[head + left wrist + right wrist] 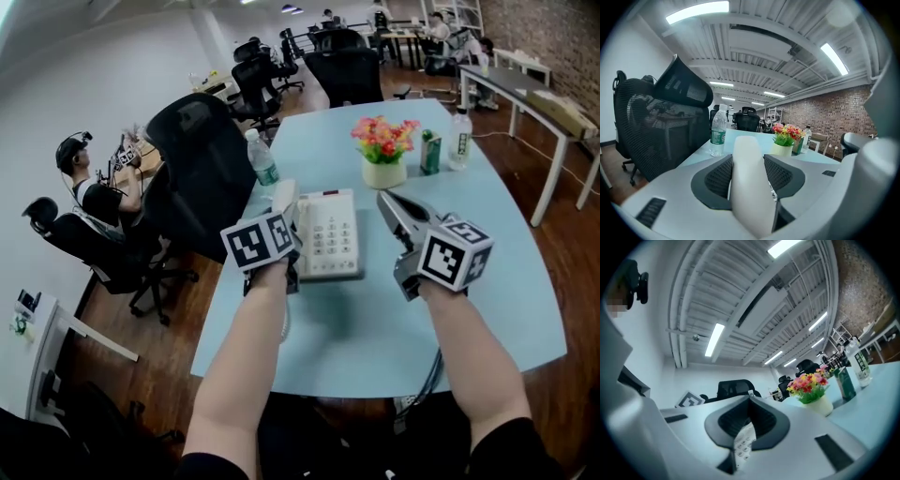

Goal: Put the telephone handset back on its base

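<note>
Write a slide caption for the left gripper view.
Left gripper clamps the white handset; a water bottle and potted flowers stand beyond on the pale blue table.

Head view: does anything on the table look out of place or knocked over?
Only the handset, held in the left gripper at the left side of the phone base, not clearly seated. The flower pot, carton and bottles stand upright; no spill.
</note>
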